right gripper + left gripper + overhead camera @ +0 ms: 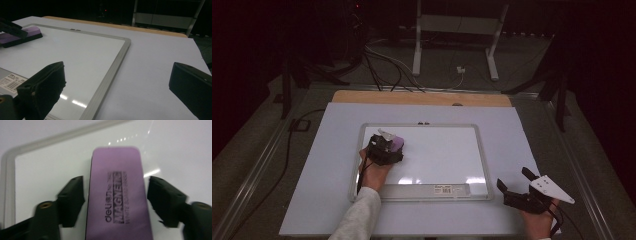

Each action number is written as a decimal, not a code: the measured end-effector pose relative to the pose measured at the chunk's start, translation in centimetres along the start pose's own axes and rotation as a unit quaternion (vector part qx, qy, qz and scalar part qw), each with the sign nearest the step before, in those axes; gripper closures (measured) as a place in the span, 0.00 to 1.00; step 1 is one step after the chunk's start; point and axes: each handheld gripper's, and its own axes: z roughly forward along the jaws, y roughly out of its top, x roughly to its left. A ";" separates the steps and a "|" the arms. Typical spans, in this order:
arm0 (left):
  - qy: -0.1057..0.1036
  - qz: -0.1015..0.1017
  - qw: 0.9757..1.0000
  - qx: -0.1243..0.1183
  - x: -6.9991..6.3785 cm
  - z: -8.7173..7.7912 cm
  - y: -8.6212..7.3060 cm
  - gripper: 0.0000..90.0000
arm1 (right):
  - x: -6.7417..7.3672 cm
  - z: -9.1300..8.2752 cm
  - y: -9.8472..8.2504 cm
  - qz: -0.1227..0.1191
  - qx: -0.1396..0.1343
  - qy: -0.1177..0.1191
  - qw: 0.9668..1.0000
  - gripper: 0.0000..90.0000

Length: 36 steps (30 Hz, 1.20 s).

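A white sheet (327, 165) is covering the tabletop (422, 98); beyond it, cables (382, 65) are trailing past a metal stand (457, 30).

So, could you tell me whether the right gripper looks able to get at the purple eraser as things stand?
Probably yes: only bare whiteboard lies between the right gripper and the purple eraser, though the left gripper straddles it.

Purple eraser (117, 195) with black lettering; white board (442, 155), grey frame
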 end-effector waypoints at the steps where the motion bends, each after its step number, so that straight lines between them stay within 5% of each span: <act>1: -0.006 0.003 1.000 -0.008 -0.1 -0.3 0.1 0.29 | 0.0 0.0 0.0 0.000 0.000 0.000 1.000 0.01; 5: -0.015 0.047 0.998 -0.029 -1.4 -1.3 0.5 0.21 | -0.1 -0.1 0.0 0.002 -0.001 -0.001 1.000 0.01; 10: -0.045 0.121 0.991 -0.034 -3.1 -2.0 0.5 0.19 | -0.1 -0.1 0.0 0.003 0.000 -0.001 1.000 0.01; 12: -0.053 0.132 0.989 -0.028 -3.2 -2.1 0.4 0.18 | -0.1 -0.2 0.0 0.003 -0.002 -0.002 1.000 0.01; 28: -0.049 0.146 0.988 0.023 -2.4 -1.2 -0.6 0.21 | -0.2 -0.3 0.0 0.003 -0.001 -0.002 1.000 0.01; 36: -0.045 0.145 0.988 0.024 -2.2 -1.3 -0.6 0.29 | -0.1 -0.2 -0.1 0.003 0.001 -0.001 1.000 0.01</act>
